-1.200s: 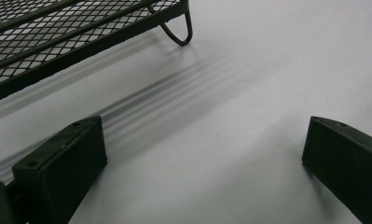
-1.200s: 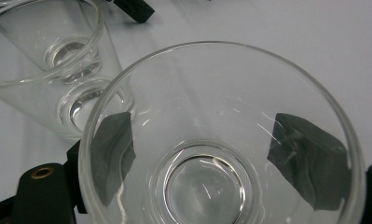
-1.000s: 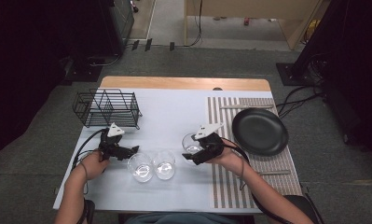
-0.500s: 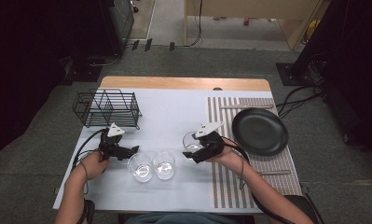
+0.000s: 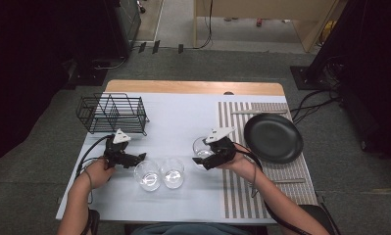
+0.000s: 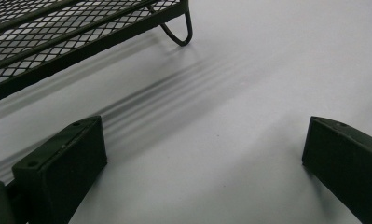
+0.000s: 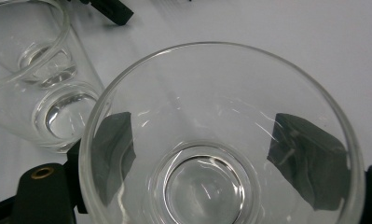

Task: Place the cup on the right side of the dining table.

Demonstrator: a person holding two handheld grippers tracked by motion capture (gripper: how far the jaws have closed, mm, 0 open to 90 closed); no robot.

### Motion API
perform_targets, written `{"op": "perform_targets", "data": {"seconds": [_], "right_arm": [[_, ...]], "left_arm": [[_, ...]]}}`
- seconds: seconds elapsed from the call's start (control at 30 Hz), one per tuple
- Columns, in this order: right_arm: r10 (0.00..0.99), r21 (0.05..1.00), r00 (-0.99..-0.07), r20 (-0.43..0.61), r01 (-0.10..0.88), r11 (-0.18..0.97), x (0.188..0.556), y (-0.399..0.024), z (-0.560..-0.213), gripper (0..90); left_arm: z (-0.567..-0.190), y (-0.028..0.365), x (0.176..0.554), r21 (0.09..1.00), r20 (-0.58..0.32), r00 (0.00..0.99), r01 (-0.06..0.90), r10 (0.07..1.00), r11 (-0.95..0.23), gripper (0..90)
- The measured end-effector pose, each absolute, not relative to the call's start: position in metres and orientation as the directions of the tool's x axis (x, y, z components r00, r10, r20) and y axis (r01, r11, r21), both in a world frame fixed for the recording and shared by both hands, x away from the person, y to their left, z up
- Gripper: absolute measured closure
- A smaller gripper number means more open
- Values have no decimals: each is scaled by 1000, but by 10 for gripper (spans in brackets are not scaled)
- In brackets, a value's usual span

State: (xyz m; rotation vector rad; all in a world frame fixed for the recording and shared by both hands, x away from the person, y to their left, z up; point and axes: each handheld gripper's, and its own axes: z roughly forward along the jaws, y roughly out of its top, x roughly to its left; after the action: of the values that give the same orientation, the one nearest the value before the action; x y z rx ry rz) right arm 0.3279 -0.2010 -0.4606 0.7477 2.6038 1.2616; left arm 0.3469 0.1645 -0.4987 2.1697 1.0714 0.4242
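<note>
While your right gripper (image 5: 203,157) pinches the glass (image 7: 221,140) and your left gripper's (image 5: 136,157) jaws stand spread, carry it toward the rack (image 5: 112,113) at ten o'clock, probably upright.

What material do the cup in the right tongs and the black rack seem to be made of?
The cup looks like clear, smooth glass: the tong pads and its thick base show through the wall, with bright glints. The rack seems to be thin metal wire and mesh with a matte black coating, though only the look suggests metal.

Lab, cables (image 5: 314,100) on carpet (image 5: 207,63)
</note>
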Motion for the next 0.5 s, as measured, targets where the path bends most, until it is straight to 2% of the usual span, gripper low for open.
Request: {"op": "perform_targets", "data": {"seconds": [0.5], "right_arm": [[522,771,-850,74,381,510,334,-205,-462,196]], "left_arm": [[-499,165,347,692,-5,609,574,793,-437,0]]}}
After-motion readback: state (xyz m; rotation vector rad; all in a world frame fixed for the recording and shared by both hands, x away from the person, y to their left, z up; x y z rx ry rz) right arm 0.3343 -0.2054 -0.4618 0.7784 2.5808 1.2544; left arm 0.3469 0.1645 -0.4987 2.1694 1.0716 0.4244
